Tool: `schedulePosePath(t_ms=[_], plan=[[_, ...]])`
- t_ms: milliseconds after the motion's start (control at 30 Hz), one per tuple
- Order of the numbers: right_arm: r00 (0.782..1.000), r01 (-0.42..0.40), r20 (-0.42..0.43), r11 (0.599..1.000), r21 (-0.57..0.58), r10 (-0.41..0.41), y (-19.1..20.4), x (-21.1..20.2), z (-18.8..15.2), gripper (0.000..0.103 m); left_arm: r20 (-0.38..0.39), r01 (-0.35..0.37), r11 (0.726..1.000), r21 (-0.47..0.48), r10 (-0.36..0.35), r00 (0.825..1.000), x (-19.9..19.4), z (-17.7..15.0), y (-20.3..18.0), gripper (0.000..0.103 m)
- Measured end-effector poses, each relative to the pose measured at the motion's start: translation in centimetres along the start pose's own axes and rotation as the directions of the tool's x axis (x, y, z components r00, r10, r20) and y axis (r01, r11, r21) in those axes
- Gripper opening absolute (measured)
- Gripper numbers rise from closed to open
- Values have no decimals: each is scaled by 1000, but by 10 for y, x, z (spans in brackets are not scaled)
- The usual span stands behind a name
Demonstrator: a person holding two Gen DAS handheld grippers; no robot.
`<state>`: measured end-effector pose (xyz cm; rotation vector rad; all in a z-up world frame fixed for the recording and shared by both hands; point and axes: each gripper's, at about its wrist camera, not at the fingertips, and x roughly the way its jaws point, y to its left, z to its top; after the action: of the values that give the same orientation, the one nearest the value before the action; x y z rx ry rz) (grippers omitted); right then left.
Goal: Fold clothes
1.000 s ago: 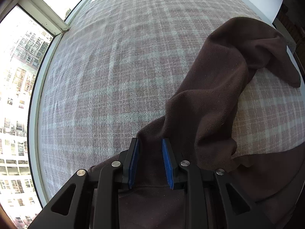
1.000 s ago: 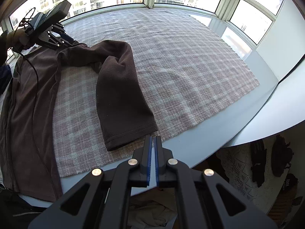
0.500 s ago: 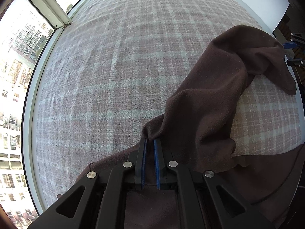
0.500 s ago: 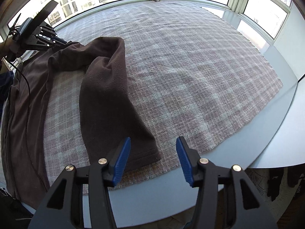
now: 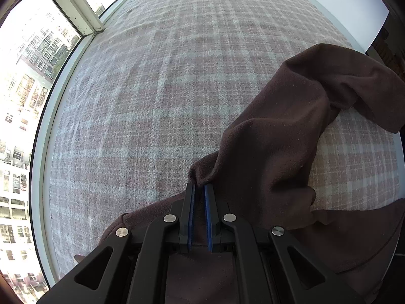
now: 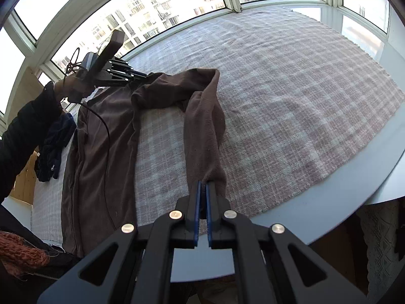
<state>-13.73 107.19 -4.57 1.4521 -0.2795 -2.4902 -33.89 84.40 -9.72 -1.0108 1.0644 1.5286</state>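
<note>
Here, brown top [image 6: 101, 152] lengthwise along table edge, left claw [image 5: 199, 190] pinching shoulder, right claw [image 6: 203, 186] pinching cuff.

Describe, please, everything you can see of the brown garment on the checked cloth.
The brown garment looks like soft, matte fleece with long sleeves. Its body lies flat along the edge of the checked cloth, partly off it. One sleeve arcs across the cloth. The left hand-held gripper pinches its shoulder end, and the right hand-held gripper pinches the cuff.

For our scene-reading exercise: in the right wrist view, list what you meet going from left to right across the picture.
Dark sleeve → navy garment → brown top → right gripper on its cuff → checked cloth → grey table edge.
</note>
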Motion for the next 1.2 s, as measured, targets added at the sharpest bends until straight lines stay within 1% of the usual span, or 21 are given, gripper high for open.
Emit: schedulePosePath(t_ms=[100, 133, 167, 233, 267, 333, 433, 467, 500, 533, 567, 600, 633, 800, 867, 933, 967, 1033, 1067, 1167, 1200], plan=[[991, 107, 76, 994, -3, -107, -12, -47, 15, 4, 19, -18, 1000, -20, 18, 1000, -7, 2, 3, 6], [981, 168, 97, 986, 11, -169, -21, -56, 19, 4, 21, -18, 999, -29, 19, 1000, -8, 3, 5, 6], [971, 218, 95, 975, 33, -220, -35, -54, 22, 4, 23, -17, 999, -38, 18, 1000, -8, 4, 6, 6], [955, 285, 66, 956, 73, -290, -64, -42, 25, 4, 25, -17, 999, -52, 19, 1000, -8, 8, 8, 6], [942, 332, 37, 941, 68, -335, -74, -29, 26, 4, 18, -25, 999, -47, 26, 1000, -2, 9, 8, 6], [905, 426, -29, 905, 21, -425, -87, 7, 27, 4, -2, -42, 999, -34, 42, 999, 13, 9, 7, 6], [858, 508, -83, 861, -17, -507, -103, 44, 28, 4, -19, -51, 998, -30, 51, 999, 22, 10, 6, 7], [842, 532, -99, 847, -20, -531, -107, 54, 30, 8, -14, -51, 998, -34, 51, 999, 20, 9, 7, 7], [831, 547, -102, 837, -22, -547, -110, 57, 31, 11, -9, -51, 998, -39, 51, 999, 17, 9, 7, 9], [824, 558, -97, 829, -22, -558, -111, 57, 31, 17, -3, -50, 998, -46, 50, 999, 13, 8, 10, 12], [820, 564, -93, 825, -33, -565, -111, 58, 32, 29, 4, -48, 997, -53, 48, 999, 9, 7, 13, 13], [818, 566, -88, 823, -51, -568, -109, 58, 33, 35, 11, -45, 997, -60, 46, 999, 4, 5, 16, 18], [818, 566, -82, 822, -69, -570, -109, 58, 33, 39, 18, -43, 997, -68, 44, 999, -1, 4, 19, 22], [829, 545, -106, 835, -73, -550, -117, 62, 33, 40, 31, -36, 997, -64, 38, 999, -18, 3, 39, 23], [837, 535, -107, 843, -46, -537, -123, 61, 33, 44, 16, -3, 998, -71, 4, 1000, -16, 3, 43, 23], [853, 517, -96, 856, 7, -514, -130, 56, 34, 44, -6, -5, 999, -49, 4, 1000, -7, 2, 48, 23], [864, 500, -90, 865, 35, -495, -132, 52, 33, 44, -28, -16, 999, -34, 15, 999, 8, -1, 45, 23], [890, 455, -69, 887, 77, -450, -133, 42, 30, 44, -73, -44, 999, 11, 44, 996, 24, -4, 38, 23], [903, 429, -53, 899, 84, -426, -129, 35, 28, 44, -81, -43, 999, 22, 45, 996, 28, -6, 34, 23], [942, 334, 1, 938, 95, -336, -115, 9, 22, 44, -97, -26, 1000, 15, 28, 995, 34, -10, 32, 23], [950, 308, 16, 947, 88, -311, -108, 0, 20, 44, -102, -20, 1000, 7, 21, 995, 38, -10, 31, 22]])
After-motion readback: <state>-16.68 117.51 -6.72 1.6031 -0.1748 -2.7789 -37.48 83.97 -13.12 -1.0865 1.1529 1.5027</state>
